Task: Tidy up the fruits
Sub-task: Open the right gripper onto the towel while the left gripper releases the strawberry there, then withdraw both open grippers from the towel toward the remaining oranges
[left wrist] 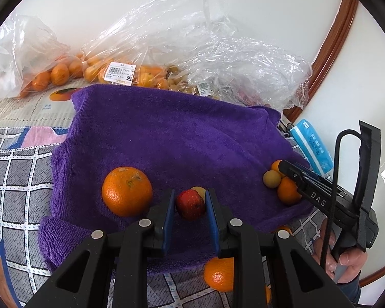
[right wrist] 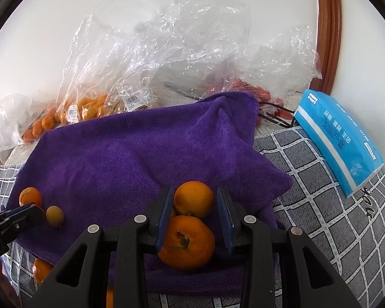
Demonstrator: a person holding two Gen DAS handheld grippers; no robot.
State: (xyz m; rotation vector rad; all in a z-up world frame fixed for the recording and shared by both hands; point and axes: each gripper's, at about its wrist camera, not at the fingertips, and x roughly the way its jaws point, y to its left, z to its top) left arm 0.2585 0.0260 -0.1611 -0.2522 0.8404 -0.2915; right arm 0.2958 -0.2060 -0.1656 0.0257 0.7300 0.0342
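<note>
A purple towel [left wrist: 166,138] lies over the patterned cloth; it also shows in the right wrist view [right wrist: 131,154]. My left gripper [left wrist: 188,205] is shut on a small red fruit [left wrist: 190,204], low over the towel, with a yellowish fruit [left wrist: 199,190] just behind it. A large orange [left wrist: 127,191] sits to its left. My right gripper [right wrist: 195,217] is open around two oranges: a far one [right wrist: 193,199] and a near stemmed one [right wrist: 187,242]. A small olive-yellow fruit [right wrist: 54,216] and an orange [right wrist: 30,196] lie by the left gripper's tip.
Clear plastic bags of oranges [left wrist: 120,73] and other fruit lie against the white wall behind the towel. A blue tissue pack [right wrist: 338,141] lies at the right. Loose oranges [left wrist: 219,273] sit off the towel's near edge. A wooden frame [right wrist: 327,30] stands at the back right.
</note>
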